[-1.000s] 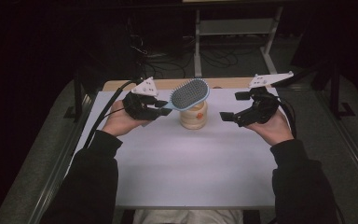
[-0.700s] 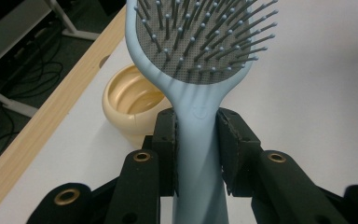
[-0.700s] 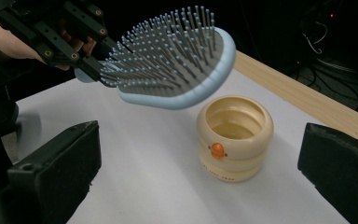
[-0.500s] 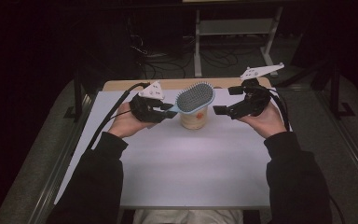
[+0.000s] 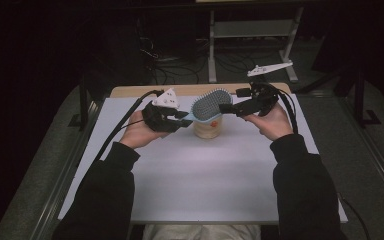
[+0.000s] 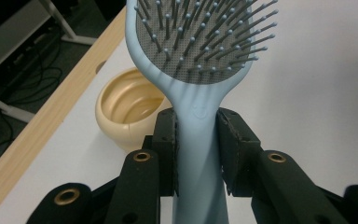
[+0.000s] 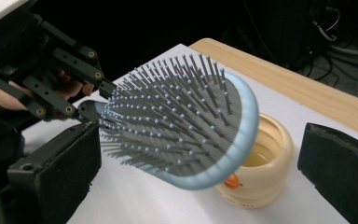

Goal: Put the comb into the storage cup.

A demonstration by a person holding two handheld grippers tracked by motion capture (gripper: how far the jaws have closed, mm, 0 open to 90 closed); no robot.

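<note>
Hairbrush handle clamped in left gripper, head between right gripper's parted jaws.

Hairbrush handle between clamped jaws

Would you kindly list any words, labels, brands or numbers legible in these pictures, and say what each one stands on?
No text is legible.
Orange mark on the cream plastic cup: too small and half hidden by the light blue paddle hairbrush.
Faint embossed mark on the hairbrush neck, left gripper view: unreadable.
</note>
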